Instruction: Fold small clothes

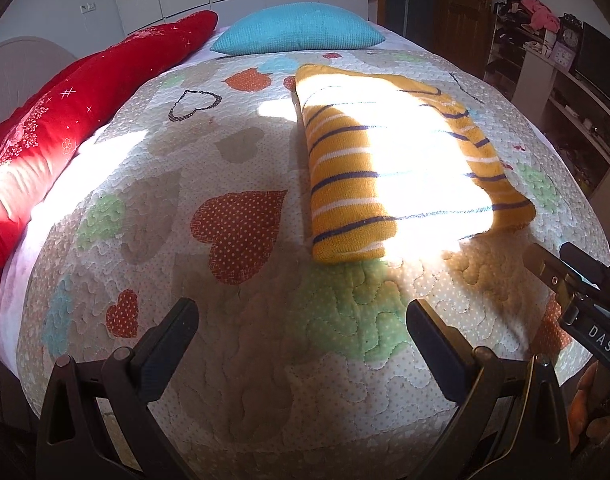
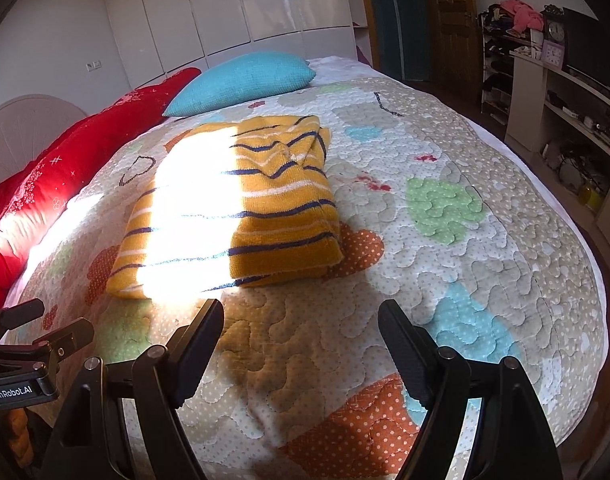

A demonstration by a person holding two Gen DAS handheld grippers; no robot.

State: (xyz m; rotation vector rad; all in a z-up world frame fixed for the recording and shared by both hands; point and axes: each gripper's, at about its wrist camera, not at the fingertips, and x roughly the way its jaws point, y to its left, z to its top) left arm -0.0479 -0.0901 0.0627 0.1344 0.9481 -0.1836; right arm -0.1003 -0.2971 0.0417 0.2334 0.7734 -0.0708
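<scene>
A yellow knit sweater with purple and white stripes lies folded into a rectangle on the quilted bedspread, half in bright sunlight. In the right wrist view the same sweater lies just beyond the fingers. My left gripper hangs open over bare quilt, short of the sweater's near edge and a little to its left. My right gripper is open too, nothing between its fingers, close to the sweater's near edge. The right gripper's body shows at the left wrist view's right edge.
A teal pillow lies at the head of the bed, and a red duvet runs along the left side. White wardrobe doors stand behind. Shelving with clutter and clocks stands to the right of the bed.
</scene>
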